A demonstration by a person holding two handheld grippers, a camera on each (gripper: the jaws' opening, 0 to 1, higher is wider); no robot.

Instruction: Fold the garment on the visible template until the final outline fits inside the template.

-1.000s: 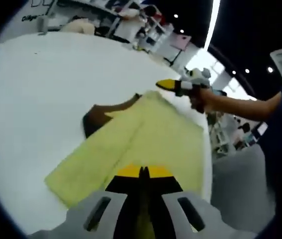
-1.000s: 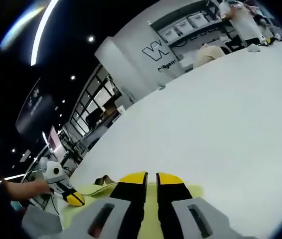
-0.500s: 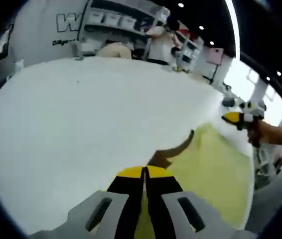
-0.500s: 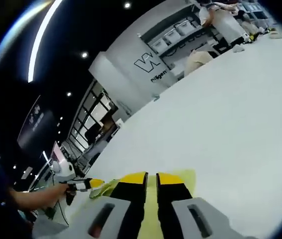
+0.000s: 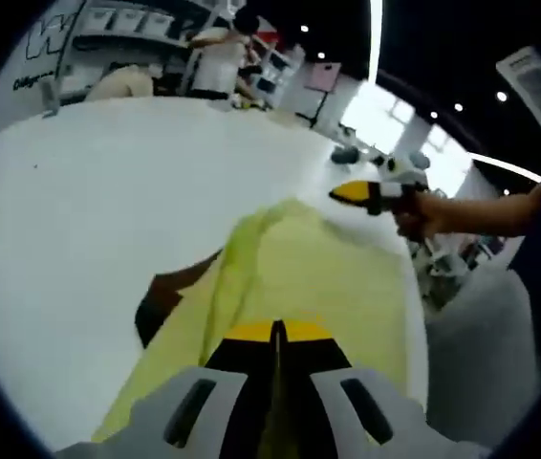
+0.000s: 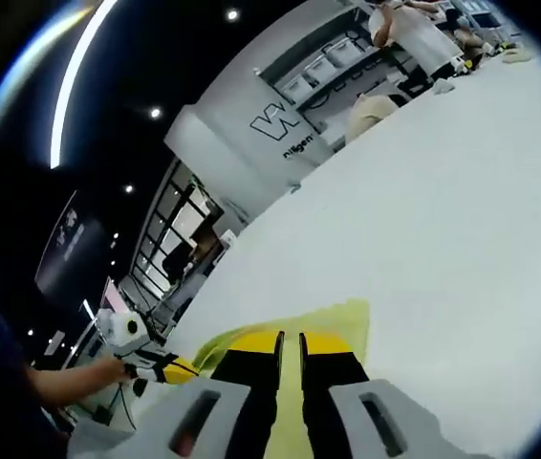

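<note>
We see the left gripper (image 5: 277,331) pinched on the yellow garment (image 5: 347,277) over the white table (image 5: 89,191). The right gripper (image 6: 291,338) clamps the garment's edge, and a brown template (image 5: 161,301) peeks beside it.

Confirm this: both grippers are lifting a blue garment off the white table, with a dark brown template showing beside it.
Wrong colour. The garment is yellow, not blue, as the left gripper view shows. The rest holds: left gripper and right gripper both grip it above the white table, the dark brown template beside it.

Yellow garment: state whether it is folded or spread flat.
Folded, partly: the yellow garment has a doubled layer along its left edge, over the brown template. Both grippers pinch it.
</note>
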